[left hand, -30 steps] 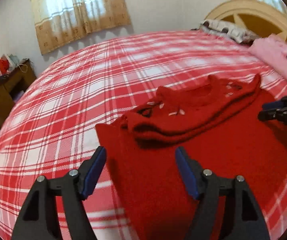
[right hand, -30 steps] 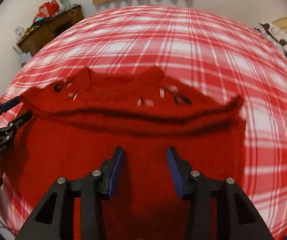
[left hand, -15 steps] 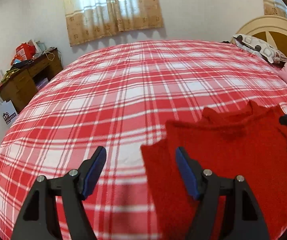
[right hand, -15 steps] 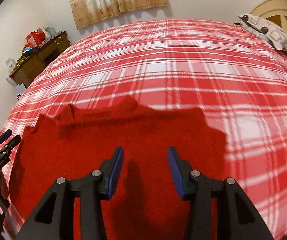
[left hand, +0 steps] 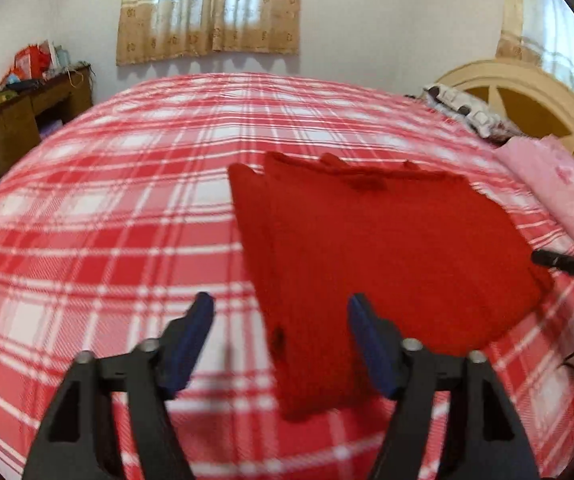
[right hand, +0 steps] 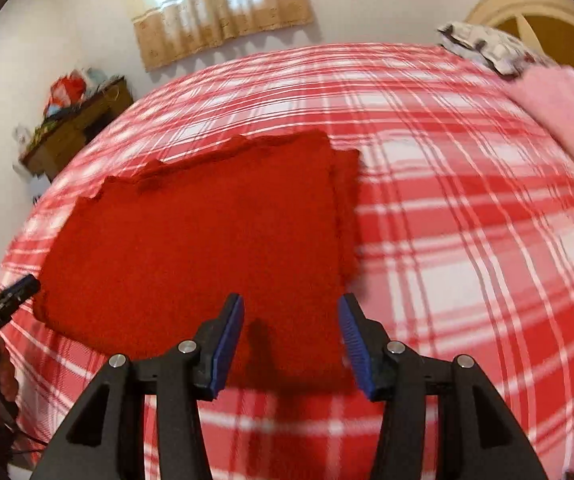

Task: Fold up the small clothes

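The red sweater (right hand: 207, 248) is lying folded flat on the checked bed (right hand: 467, 260). Both claws are hovering empty over its near edge: the left claw (left hand: 281, 326) spread but closing, the right claw (right hand: 291, 326) spread and opening slightly. Next likely needs pinching one side edge for another fold.

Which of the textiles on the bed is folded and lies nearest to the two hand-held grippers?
The red sweater, plain red and folded flat; the pink cloth lies farther off.
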Tool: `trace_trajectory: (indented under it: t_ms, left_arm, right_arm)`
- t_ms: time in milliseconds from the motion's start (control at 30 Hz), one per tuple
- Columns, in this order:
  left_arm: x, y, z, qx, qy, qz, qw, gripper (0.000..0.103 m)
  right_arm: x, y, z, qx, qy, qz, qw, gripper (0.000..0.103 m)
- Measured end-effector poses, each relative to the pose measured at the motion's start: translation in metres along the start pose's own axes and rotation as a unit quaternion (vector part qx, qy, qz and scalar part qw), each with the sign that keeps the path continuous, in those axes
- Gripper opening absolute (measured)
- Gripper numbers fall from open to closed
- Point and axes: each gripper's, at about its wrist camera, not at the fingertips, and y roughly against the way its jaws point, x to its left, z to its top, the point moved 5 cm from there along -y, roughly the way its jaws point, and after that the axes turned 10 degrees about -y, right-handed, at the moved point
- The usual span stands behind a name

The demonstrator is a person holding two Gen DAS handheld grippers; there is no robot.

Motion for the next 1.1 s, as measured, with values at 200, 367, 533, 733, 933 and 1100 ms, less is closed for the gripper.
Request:
trace_trajectory:
  t_ms: [200,367,533,733,933,1100]
  left_arm:
    - [-0.013,0.001,-0.004,-0.002,0.002,-0.041,0.9992,0.057]
    - [-0.018,-0.009,-0.007,0.009,0.008,-0.049,0.9987,0.042]
    - [-0.013,-0.019,-0.014,0.023,0.038,-0.063,0.997,0.042]
    - [-0.016,-0.02,-0.014,0.019,0.026,-0.075,0.9966,0.018]
    - [-0.011,-0.005,-0.017,0.01,0.022,-0.086,0.996,0.007]
    - [-0.01,-0.005,-0.026,0.025,0.02,-0.099,0.9946,0.007]
  right_arm:
    - [-0.016,0.008,0.006,-0.021,-0.022,0.0,1.0,0.051]
    - [-0.006,0.001,-0.001,-0.014,0.006,0.006,1.0,0.05]
    - [-0.001,0.0,-0.004,-0.019,0.029,0.005,0.999,0.034]
    - [0.001,-0.009,-0.015,0.005,0.05,-0.007,0.999,0.007]
    - [-0.002,0.015,-0.021,-0.01,0.055,-0.001,0.998,0.006]
    - [-0.013,0.006,-0.034,0.009,0.051,-0.012,0.999,0.006]
